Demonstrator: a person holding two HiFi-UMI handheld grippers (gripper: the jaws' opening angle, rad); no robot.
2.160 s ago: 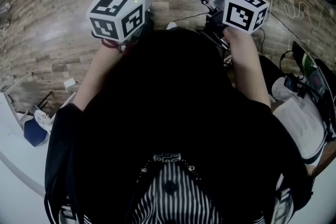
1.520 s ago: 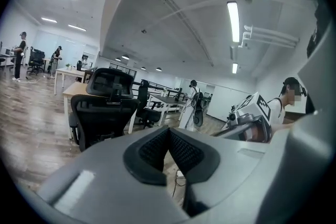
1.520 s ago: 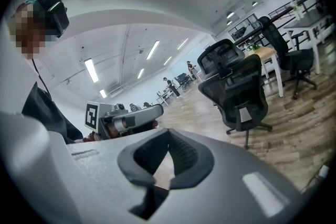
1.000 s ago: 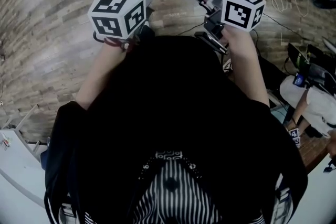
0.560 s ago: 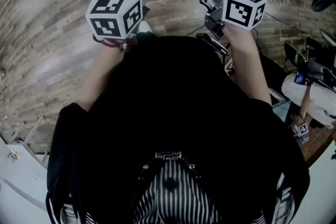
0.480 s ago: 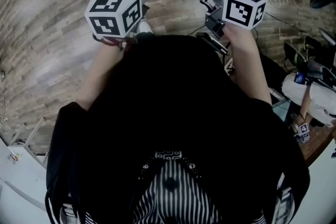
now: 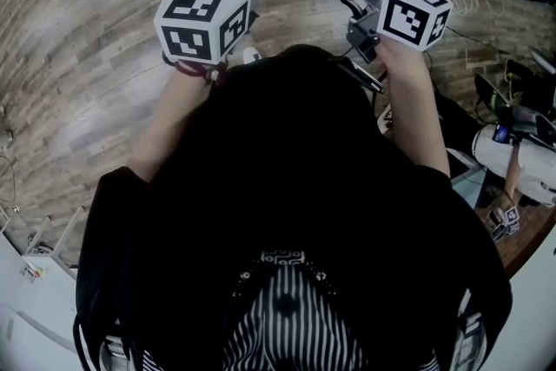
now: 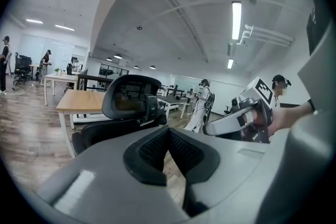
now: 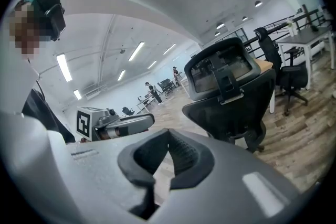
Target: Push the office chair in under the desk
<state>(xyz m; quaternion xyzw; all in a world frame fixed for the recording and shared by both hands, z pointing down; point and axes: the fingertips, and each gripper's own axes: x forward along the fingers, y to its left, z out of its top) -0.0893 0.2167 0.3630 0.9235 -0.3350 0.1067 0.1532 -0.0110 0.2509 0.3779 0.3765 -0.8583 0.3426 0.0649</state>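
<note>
- Wooden floor (image 7: 87,56) is showing below the person.
- Desk (image 8: 79,101) is standing just behind the chair.
- Office chair (image 8: 131,99) is facing away, ahead of both grippers, untouched.
- Left gripper (image 8: 169,131) and right gripper (image 9: 169,134) are hanging side by side, jaws closed, empty.

Head view downward, gripper views share chair (image 8: 131,96)
</note>
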